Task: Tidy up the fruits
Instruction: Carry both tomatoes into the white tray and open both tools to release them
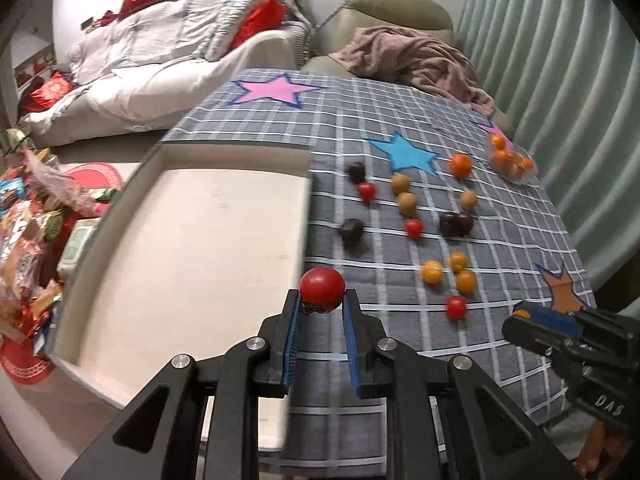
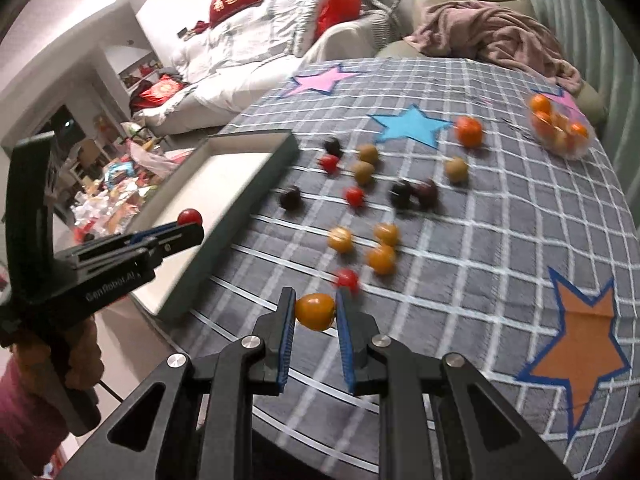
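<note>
Living room; round table under a grey checked cloth (image 1: 400, 128) with coloured star patches, sofa and armchair behind.

Lower centre, left view: left gripper (image 1: 322, 304), jaws closed on a red tomato (image 1: 322, 289), which sits at the very fingertips, above the seam between cloth and tray.

Lower centre, right view: right gripper (image 2: 315, 312), jaws clamped on a yellow fruit (image 2: 315, 311), likewise pinched at the tips.

Left half of the left view: white tray (image 1: 192, 248) with dark rim, nothing lying in it.

Mid-frame, on the cloth: loose fruit, well apart from the tray. One red tomato nearest, then three yellow fruits (image 1: 452, 272) close together, dark plums (image 1: 456, 224), two more small red ones, tan-brown fruits (image 1: 404, 194).

Upper right: one orange (image 1: 460, 165); beyond it a clear bag of oranges (image 1: 512, 160) near the table edge.

Risks, as judged:
- Both grips are shallow; a jolt or fast swing could let either round fruit squirt out and roll off the table.
- A high release over the tray may make fruit bounce or roll over the low rim.
- Both grippers heading for the tray together could collide.
- Hard squeeze may split the tomato's skin.
</note>
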Demonstrator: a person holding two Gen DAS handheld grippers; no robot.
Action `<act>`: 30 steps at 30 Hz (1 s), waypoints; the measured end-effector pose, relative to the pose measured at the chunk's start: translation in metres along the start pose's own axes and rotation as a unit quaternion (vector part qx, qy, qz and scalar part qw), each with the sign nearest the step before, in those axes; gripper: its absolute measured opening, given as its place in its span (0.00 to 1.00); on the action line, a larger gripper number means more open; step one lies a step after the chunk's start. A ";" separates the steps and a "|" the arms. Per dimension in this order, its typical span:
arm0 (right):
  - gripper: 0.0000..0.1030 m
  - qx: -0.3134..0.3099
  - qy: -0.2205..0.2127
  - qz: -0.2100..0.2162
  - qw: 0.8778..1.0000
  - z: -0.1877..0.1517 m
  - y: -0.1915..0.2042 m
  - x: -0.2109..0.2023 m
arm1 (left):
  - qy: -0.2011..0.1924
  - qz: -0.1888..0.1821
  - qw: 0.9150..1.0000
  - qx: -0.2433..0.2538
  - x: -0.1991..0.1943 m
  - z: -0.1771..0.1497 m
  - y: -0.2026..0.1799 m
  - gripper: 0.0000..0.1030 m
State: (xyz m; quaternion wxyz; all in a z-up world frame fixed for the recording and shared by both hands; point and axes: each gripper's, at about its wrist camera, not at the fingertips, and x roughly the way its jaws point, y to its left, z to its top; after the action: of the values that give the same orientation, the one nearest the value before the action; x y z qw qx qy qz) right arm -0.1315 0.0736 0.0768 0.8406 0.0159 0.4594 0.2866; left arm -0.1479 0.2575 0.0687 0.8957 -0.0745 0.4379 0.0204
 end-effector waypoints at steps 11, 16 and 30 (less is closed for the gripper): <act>0.22 -0.053 0.034 0.062 0.996 0.032 0.088 0.057 | 0.024 0.086 0.995 -0.037 0.005 -0.012 0.087 0.21; 0.22 -0.076 0.060 0.070 0.993 0.039 0.118 0.092 | 0.047 0.121 0.991 -0.039 0.020 -0.017 0.106 0.21; 0.31 -0.152 0.108 0.014 0.982 0.030 0.147 0.140 | 0.060 0.146 0.987 -0.026 0.038 -0.020 0.117 0.28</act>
State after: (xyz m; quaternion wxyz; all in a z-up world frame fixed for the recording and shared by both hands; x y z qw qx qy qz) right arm -0.1191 0.2730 0.0303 0.7746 -0.1366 0.4983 0.3646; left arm -0.1522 0.3694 0.0134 0.8532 -0.0343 0.4961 0.1575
